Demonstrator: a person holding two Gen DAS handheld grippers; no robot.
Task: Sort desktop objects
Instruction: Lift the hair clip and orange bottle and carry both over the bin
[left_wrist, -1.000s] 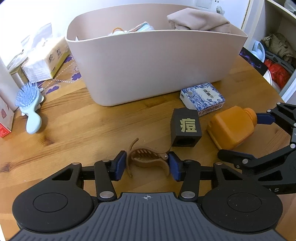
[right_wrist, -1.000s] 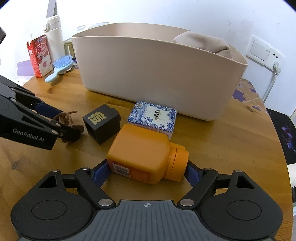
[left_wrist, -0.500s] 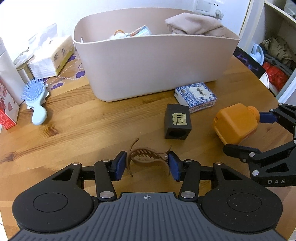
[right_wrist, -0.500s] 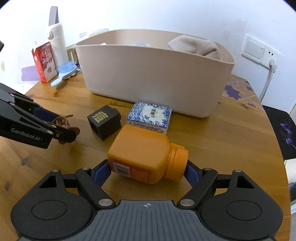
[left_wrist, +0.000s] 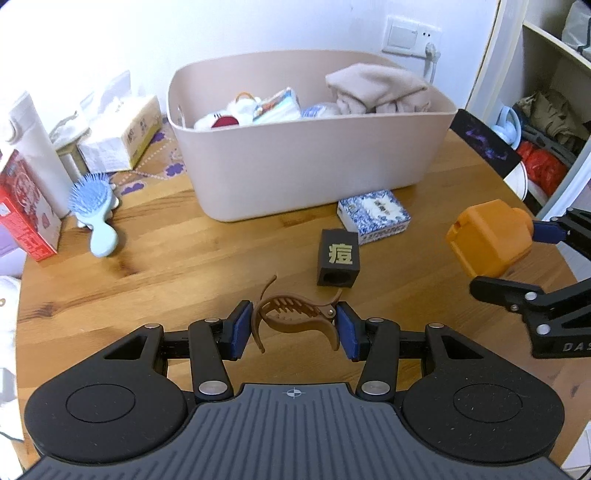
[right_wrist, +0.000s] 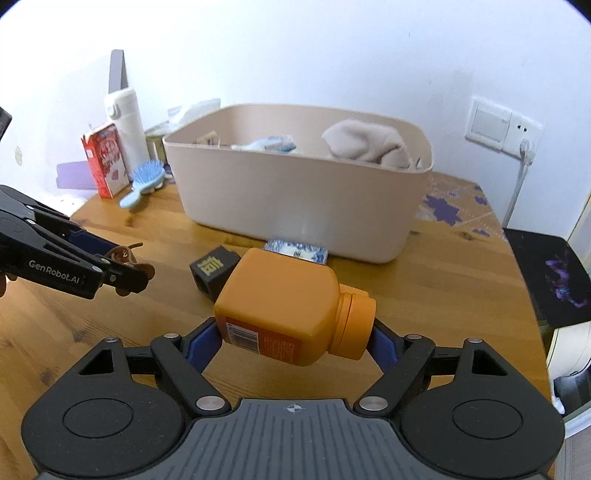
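While left tongs (left_wrist: 293, 328) pinch a brown hair claw (left_wrist: 295, 320), right tongs (right_wrist: 295, 334) clamp an orange bottle (right_wrist: 291, 306).

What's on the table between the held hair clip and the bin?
In the left wrist view, the black cube and, behind it, the blue-patterned box lie between the hair clip in the left gripper and the bin.

pale pink plastic storage tub (left_wrist: 306, 173) | orange plastic bottle (right_wrist: 280, 314) | brown hair claw clip (left_wrist: 295, 319) | black cube with gold character (left_wrist: 338, 263) | blue-and-white patterned box (left_wrist: 373, 216) | light blue hairbrush (left_wrist: 94, 210) | honey-brown wooden table (left_wrist: 166, 277)
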